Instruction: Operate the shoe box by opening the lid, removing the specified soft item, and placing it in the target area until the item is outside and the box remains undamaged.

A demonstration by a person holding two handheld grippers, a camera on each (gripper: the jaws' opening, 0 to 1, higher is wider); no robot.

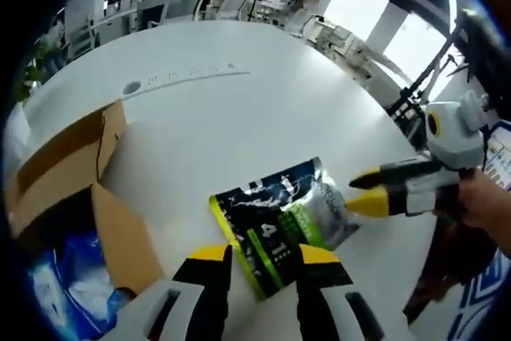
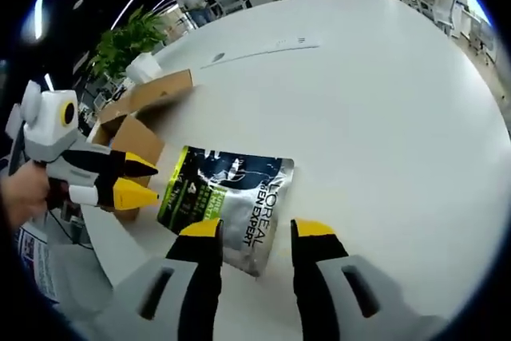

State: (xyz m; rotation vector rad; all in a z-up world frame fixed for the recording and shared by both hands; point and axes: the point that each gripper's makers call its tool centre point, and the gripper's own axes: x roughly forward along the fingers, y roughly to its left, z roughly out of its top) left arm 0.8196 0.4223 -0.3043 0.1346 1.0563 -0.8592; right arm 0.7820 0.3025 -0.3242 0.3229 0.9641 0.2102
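At the left in the left gripper view, the cardboard shoe box [image 1: 76, 173] is standing open on the white table [image 1: 239, 109]. The soft pouch [image 1: 283, 217] is lying flat outside it, between both grippers. The left gripper [image 1: 263, 265] and right gripper [image 2: 255, 237] are hovering released, jaws apart, holding nothing.
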